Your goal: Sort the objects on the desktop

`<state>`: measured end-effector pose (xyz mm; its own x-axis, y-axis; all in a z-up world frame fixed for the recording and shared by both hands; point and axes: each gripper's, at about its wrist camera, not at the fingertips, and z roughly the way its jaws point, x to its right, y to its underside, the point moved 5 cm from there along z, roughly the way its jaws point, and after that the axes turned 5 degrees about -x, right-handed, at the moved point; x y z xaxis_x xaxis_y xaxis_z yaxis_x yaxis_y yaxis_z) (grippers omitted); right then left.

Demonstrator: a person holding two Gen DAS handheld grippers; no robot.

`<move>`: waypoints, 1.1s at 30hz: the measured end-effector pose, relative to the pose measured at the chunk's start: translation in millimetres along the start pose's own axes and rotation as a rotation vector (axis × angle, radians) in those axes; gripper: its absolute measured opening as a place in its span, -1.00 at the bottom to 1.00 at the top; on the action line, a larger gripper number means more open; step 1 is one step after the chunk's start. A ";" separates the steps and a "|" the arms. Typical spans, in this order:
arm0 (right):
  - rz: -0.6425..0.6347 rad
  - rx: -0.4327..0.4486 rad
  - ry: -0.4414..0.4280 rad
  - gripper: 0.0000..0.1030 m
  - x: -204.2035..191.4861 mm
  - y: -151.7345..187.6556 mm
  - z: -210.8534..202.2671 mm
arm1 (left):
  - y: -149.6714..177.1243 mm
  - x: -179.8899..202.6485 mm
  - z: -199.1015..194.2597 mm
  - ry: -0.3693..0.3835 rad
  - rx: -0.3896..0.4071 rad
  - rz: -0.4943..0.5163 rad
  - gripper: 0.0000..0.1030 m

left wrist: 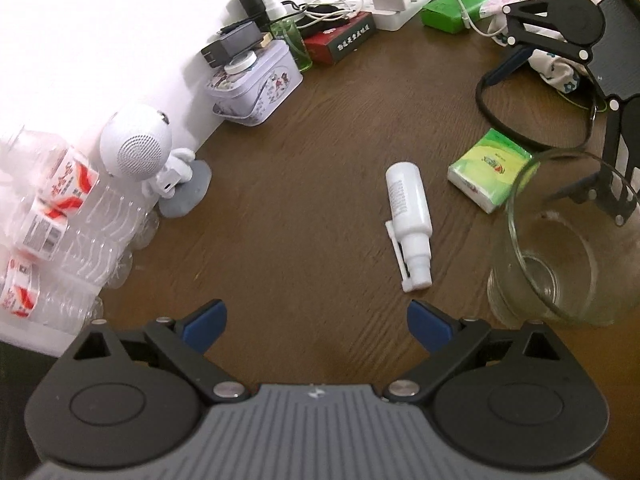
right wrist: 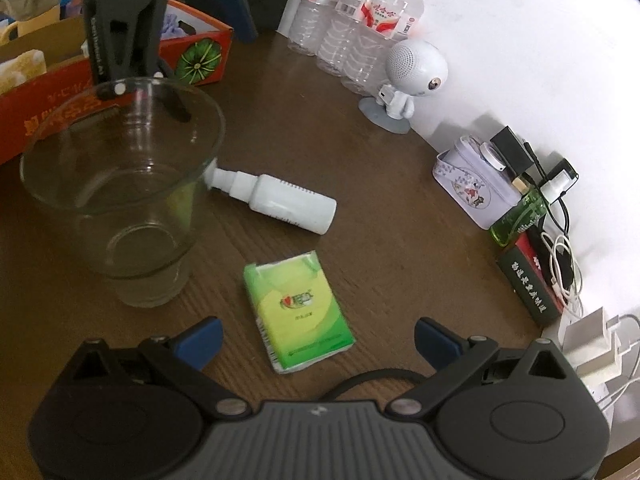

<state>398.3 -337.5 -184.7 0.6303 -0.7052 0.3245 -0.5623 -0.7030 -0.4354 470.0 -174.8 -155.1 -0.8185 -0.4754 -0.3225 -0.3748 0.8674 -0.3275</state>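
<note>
Both of my tools were spread wide and empty. The tissue pack (right wrist: pixel 299 312) lay flat on the tabletop (right wrist: pixel 400 240) just ahead of the right tool (right wrist: pixel 318 340); I judged it light and squashy, best pinched across its narrow sides.

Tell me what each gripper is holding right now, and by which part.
Nothing is held. The left gripper and the right gripper both have their jaws spread wide with only bare table between them.
</note>
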 end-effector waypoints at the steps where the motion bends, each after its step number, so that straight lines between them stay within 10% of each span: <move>1: -0.004 -0.001 0.003 0.98 1.1 -0.5 0.6 | -1.8 -0.2 1.9 0.005 0.002 0.010 0.90; 33: -0.051 -0.008 -0.044 0.94 0.0 -9.8 11.2 | -29.8 14.8 37.4 0.213 0.070 0.347 0.74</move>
<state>409.9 -329.6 -189.9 0.6808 -0.6641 0.3091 -0.5330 -0.7386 -0.4128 485.4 -213.2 -183.4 -0.9656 -0.1095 -0.2358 -0.0365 0.9551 -0.2941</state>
